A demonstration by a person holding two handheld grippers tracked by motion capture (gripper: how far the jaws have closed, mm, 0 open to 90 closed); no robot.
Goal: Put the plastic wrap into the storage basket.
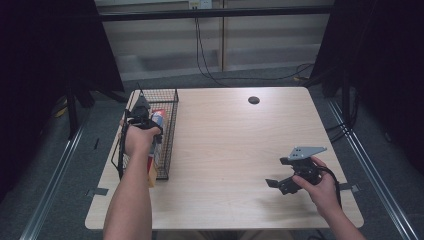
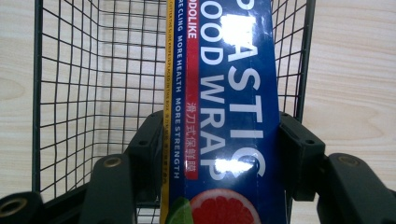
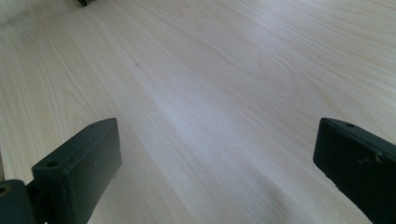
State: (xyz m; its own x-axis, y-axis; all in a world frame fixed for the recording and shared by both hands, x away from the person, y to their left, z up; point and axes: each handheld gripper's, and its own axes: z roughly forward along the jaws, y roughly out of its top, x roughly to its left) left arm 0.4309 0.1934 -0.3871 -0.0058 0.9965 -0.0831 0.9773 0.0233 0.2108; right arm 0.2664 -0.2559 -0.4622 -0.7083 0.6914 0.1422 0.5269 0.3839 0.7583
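Currently clamped across the plastic wrap box (image 2: 229, 116) with the left gripper (image 1: 141, 116), jaws pressed on both long sides, box lying lengthwise inside the wire basket (image 1: 169, 131) at the table's (image 1: 240, 150) left edge. Right gripper (image 1: 295, 172) near right, jaws spread wide, pinching nothing, hovering over bare wood. Risks (judging only): glossy carton could slip through the pads; box end could snag the mesh wall if tilted; basket itself, sitting close to the left edge, could get dragged or tipped off.
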